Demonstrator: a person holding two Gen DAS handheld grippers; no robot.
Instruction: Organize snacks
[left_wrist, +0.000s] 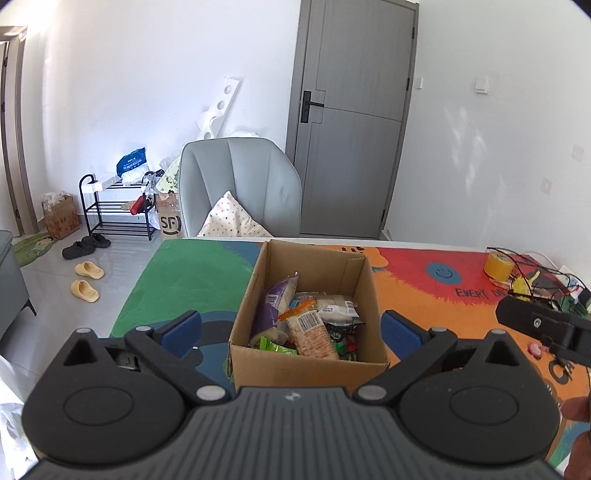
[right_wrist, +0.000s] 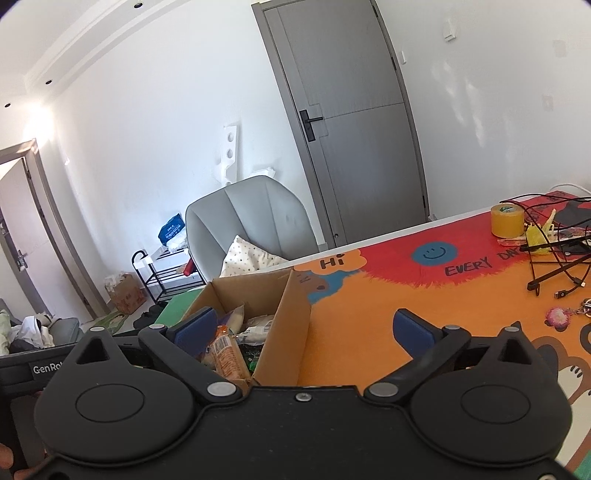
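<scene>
An open cardboard box (left_wrist: 258, 280) stands on the colourful table mat (left_wrist: 424, 291) and holds several snack packets: a purple bag (left_wrist: 275, 302), an orange packet (left_wrist: 312, 334), a white packet (left_wrist: 338, 306). My left gripper (left_wrist: 291, 326) is open and empty, its blue pads spread wide on either side of the box, above its near edge. My right gripper (right_wrist: 304, 328) is open and empty, right of the box (right_wrist: 291, 325), its left pad over the box's inside. The orange packet (right_wrist: 229, 354) shows there too.
A yellow tape roll (left_wrist: 498, 265) (right_wrist: 508, 220), black cables (right_wrist: 554, 258), and small trinkets (right_wrist: 557, 316) lie at the table's right. A grey chair (left_wrist: 240, 184) with a cushion stands behind the table. A shoe rack (left_wrist: 118, 206), boxes and slippers are on the floor to the left.
</scene>
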